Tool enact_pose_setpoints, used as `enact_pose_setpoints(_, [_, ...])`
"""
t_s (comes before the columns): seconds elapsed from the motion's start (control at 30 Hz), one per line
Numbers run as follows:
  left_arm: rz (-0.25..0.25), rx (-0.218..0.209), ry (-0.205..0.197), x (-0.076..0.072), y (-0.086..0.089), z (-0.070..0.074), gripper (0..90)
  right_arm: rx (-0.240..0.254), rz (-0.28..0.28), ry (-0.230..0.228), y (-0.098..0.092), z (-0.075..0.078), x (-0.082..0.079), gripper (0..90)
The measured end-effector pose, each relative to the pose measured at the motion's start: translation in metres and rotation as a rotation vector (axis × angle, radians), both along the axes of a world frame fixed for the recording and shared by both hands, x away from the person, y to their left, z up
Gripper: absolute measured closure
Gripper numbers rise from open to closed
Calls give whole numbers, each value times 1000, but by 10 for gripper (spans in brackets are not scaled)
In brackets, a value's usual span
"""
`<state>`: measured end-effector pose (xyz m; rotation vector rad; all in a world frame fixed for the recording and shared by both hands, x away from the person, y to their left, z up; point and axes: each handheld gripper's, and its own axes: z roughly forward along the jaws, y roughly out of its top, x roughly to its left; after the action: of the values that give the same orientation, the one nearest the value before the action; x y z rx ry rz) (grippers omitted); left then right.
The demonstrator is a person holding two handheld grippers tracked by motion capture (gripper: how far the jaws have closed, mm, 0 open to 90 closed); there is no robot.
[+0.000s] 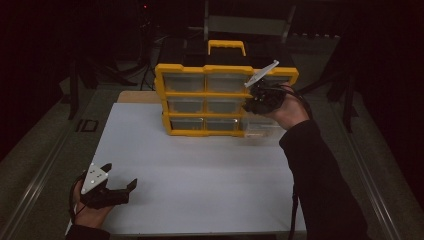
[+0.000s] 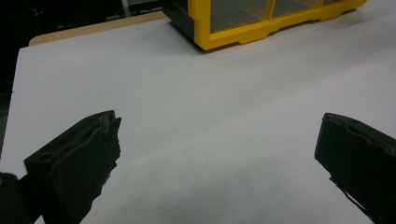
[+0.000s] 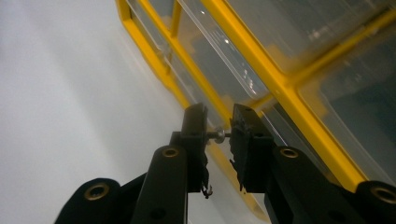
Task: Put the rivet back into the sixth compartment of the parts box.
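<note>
The desk (image 1: 200, 170) is a broad, flat white slab, matte and smooth, with a strip of pale wood showing along its far left edge; most of its near half lies bare, with wide room on every side of the left hand. Toward the far edge stands a yellow plastic organizer (image 1: 220, 100), upright, its frame hard and glossy with a black body behind and a yellow handle on top. Its face is a grid of clear, boxy plastic drawers (image 1: 186, 105) in three rows; I cannot tell what they hold through the hazy fronts. One clear drawer at the lower right (image 1: 262, 126) sticks out of the frame toward the person. The right claw (image 1: 251, 101), black with a grey three-cornered plate on top, is up against the organizer's right side; in the right gripper view its jaws stand close together, pinching a small silvery screw (image 3: 217, 135) just before a yellow bar. The left claw (image 1: 119, 176) rests low at the near left corner, jaws spread wide over bare desk, well apart from the organizer
</note>
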<state>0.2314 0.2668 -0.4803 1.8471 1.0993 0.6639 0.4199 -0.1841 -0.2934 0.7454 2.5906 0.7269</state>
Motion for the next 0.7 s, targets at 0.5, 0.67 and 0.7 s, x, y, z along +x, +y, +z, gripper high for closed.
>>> enact_pose_setpoints(0.5, [3,-4,-2,0,0,0,8,-2,-40,4,-27,-7,-4,752])
enact_pose_setpoints(0.67, [1,-3,-1,0,0,0,8,-8,-43,6,-28,-11,-6,750])
enact_pose_setpoints(0.7, [1,-3,-1,0,0,0,8,-10,-46,5,-28,-12,-6,745])
